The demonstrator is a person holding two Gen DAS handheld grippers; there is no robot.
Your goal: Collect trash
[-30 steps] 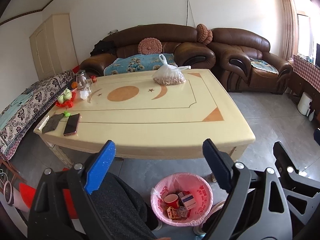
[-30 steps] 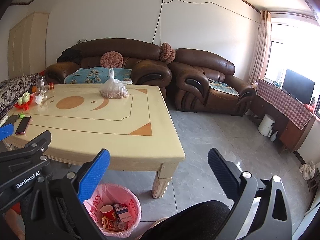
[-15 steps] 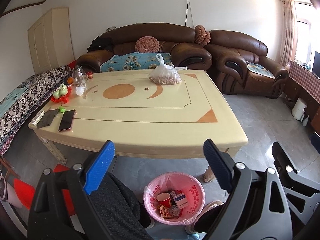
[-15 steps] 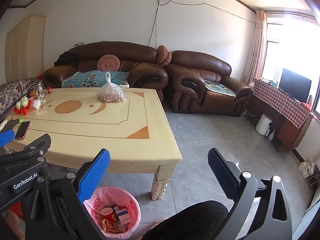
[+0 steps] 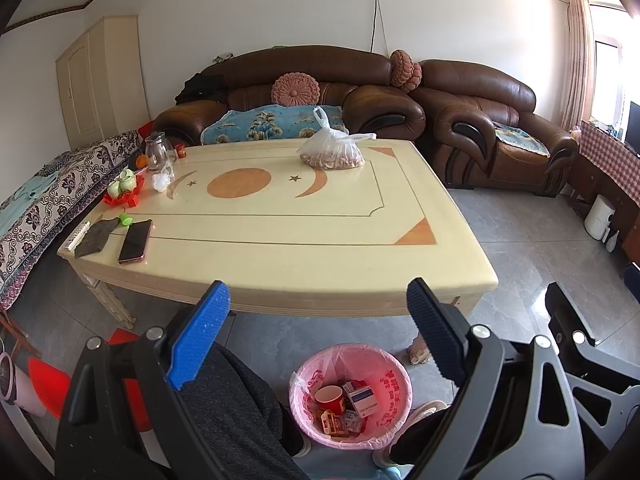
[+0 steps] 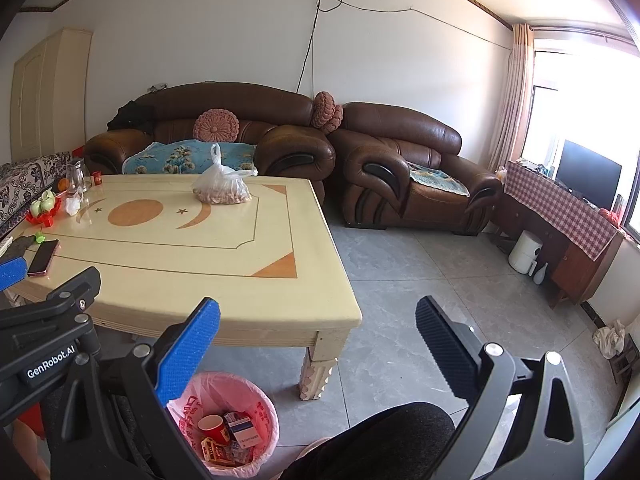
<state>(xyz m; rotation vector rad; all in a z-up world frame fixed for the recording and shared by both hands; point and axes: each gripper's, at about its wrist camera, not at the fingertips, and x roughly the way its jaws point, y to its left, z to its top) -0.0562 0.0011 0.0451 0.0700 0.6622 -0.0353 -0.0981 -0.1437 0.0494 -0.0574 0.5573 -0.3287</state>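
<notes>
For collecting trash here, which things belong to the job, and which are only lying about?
Belong to the job:
- pink-lined trash bin on the floor
- red paper cup and cigarette packs inside it
- crumpled white tissue on the table, probably

Just lying about:
- phone
- glass jug
- bag of peanuts
- dark cloth

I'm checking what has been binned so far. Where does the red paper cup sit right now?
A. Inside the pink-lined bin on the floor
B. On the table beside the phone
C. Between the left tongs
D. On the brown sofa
A: the red paper cup lies inside the pink-lined bin on the floor in front of the table, among small boxes; it shows there in the right wrist view as well.
</notes>
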